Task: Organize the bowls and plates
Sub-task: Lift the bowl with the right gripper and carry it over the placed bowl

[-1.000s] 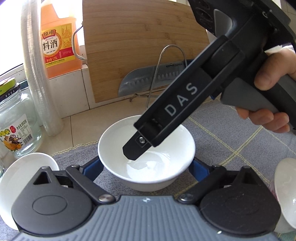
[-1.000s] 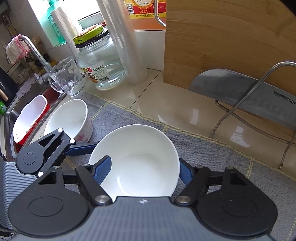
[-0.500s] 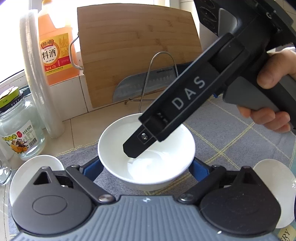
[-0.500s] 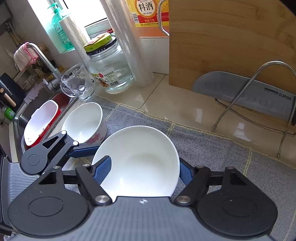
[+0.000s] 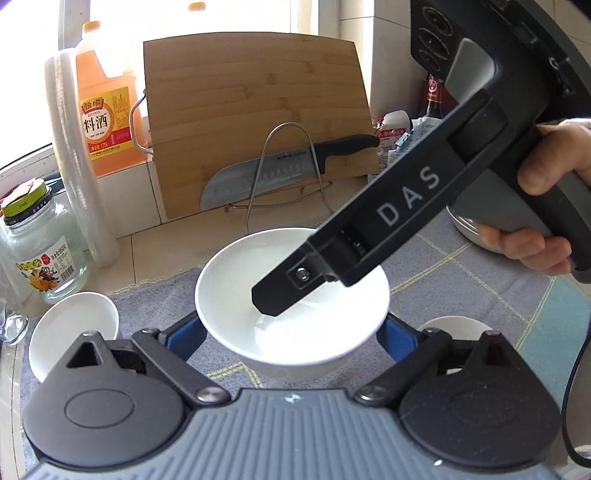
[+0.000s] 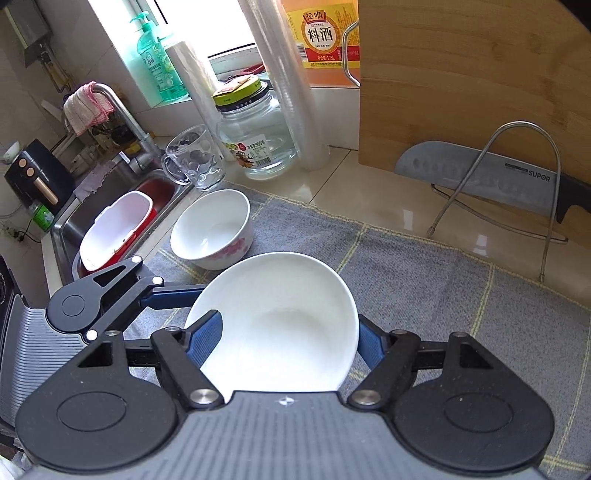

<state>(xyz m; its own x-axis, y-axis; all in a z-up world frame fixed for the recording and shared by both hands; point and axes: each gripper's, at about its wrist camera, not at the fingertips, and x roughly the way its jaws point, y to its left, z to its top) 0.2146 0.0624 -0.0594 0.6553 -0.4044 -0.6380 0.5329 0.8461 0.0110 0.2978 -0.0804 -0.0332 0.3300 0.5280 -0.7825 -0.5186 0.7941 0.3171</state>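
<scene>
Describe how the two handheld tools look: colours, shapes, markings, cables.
Both tools have grey ribbed bodies, black round-ended linkages with silver pivots, and blue finger pads. The right one's black side reads "DAS" in white, above a grey grip held by a bare hand. A black cable trails below.

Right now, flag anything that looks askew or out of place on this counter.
The plain white bowl sits tilted rather than level, with both hand-held grippers around it: left hand-held gripper spans its sides, right hand-held gripper grips its rim. Nothing looks spilled or broken.

Bright window (image 6: 207,33), tiled counter (image 6: 388,206), steel sink (image 6: 107,192), grey checked mat (image 6: 424,273)
</scene>
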